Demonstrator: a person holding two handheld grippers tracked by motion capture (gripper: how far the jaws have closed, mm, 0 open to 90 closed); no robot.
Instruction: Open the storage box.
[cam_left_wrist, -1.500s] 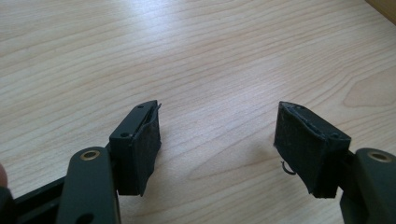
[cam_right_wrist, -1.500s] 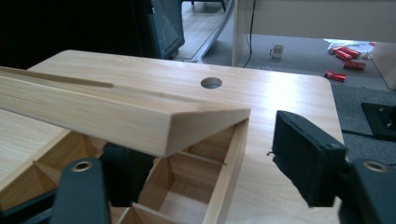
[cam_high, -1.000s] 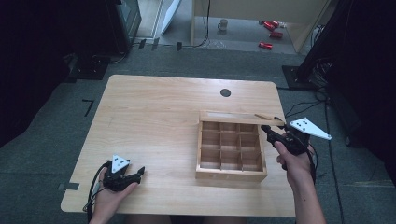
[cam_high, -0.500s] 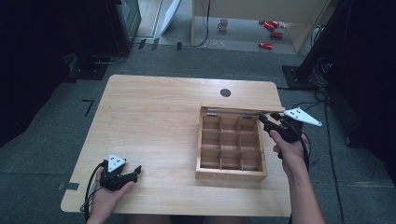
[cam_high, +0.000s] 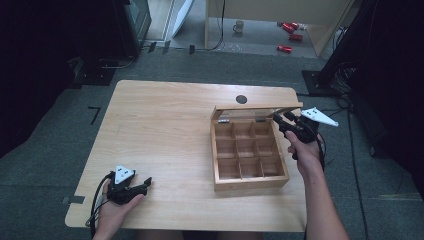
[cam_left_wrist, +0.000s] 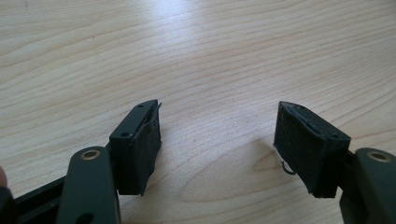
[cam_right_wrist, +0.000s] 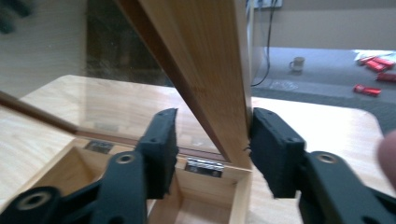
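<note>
9 empty compartments show in the wooden box (cam_high: 248, 150), which sits right of centre on the counter (cam_high: 165, 130). Its glass-paned lid (cam_right_wrist: 210, 70) stands tilted, roughly half open, hinged at the far edge. My right tongs (cam_right_wrist: 212, 140) straddle the lid's right frame rail: 1 pad touches the outer face, the other stands a little off the inner face, so the jaws are partly open around the rail, not really clamped. My left tongs (cam_left_wrist: 217, 140) rest low on the counter near the front-left corner, well apart from the box, jaws wide, holding nothing.

Step in hand, I reckon: swinging the lid on its hinges w/ the right tongs; can't tell up or down from this alone. Next move needs the pads to follow the rail's arc, approx. around the hinge line, w/o twisting, or the rail slips out and the lid drops.
</note>
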